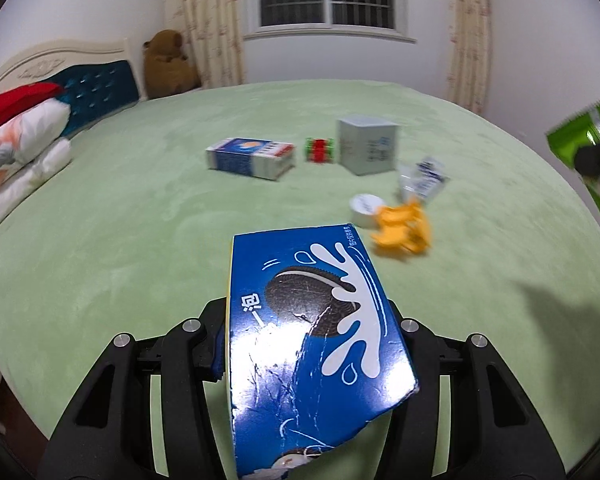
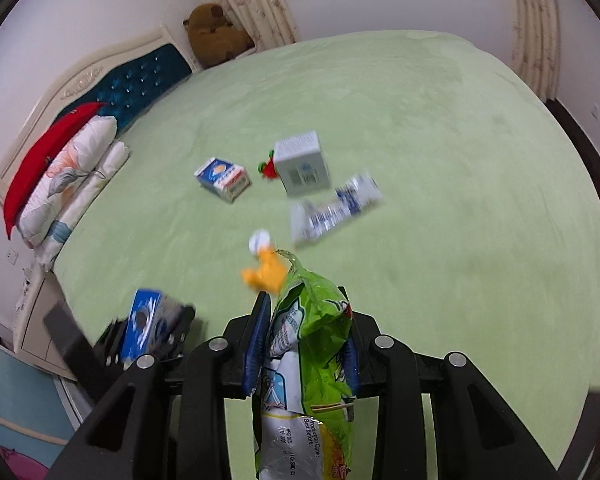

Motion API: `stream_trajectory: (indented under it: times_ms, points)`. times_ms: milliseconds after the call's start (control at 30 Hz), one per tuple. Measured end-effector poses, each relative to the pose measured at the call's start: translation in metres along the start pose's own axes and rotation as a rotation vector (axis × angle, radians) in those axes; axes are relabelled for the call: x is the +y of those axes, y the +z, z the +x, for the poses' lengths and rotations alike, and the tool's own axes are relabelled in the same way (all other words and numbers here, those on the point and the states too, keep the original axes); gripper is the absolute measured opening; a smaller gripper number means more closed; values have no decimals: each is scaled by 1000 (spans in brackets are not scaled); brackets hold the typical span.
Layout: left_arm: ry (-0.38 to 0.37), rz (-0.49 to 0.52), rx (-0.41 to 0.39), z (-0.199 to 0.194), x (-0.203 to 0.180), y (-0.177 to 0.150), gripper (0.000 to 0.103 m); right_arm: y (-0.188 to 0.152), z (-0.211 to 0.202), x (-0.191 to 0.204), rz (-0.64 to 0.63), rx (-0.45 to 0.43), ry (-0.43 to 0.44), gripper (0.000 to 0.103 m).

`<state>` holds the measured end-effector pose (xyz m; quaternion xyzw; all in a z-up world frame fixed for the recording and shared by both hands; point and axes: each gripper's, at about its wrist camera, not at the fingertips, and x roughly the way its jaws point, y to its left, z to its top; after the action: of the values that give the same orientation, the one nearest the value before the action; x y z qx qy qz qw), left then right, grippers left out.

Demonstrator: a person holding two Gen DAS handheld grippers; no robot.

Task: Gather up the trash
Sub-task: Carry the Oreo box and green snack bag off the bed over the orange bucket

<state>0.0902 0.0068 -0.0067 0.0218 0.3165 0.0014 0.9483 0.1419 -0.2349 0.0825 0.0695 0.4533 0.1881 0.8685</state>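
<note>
Blue glossy cardboard, a flattened cookie box (image 1: 312, 344), sits clamped between my left gripper's (image 1: 312, 320) partly open fingers. My right gripper (image 2: 302, 344) pinches a crinkled green foil snack bag (image 2: 312, 344), its fingers narrowly parted around it. On the pale green plush bed (image 1: 140, 220) lie a blue-and-white carton (image 1: 250, 158), a grey cube box (image 1: 366, 144), a crumpled orange wrapper (image 1: 402, 230), a white roll of tape (image 1: 364, 208) touching it, and a blurred silvery-blue packet (image 2: 336, 210).
</note>
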Motion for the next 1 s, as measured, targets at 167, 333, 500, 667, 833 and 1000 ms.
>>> stream_trajectory:
  times_ms: [167,333,500,667,833,1000]
  points:
    - [-36,20,-2,-28,-16,-20,50,-61,-25,-17,61,-47,50,33]
    - [-60,37,-32,-68,-28,-32,50,-99,-41,-22,113,-94,110,33]
    - [-90,62,-29,-97,-40,-41,50,-122,-56,-14,103,-127,142,34]
    - [-117,102,-21,-120,-56,-56,50,-149,-70,-9,106,-155,187,34]
    - [-173,124,26,-135,-67,-83,50,-184,-79,-3,73,-155,206,34]
    - [-191,179,79,-140,-76,-111,50,-214,-79,-2,36,-132,196,34]
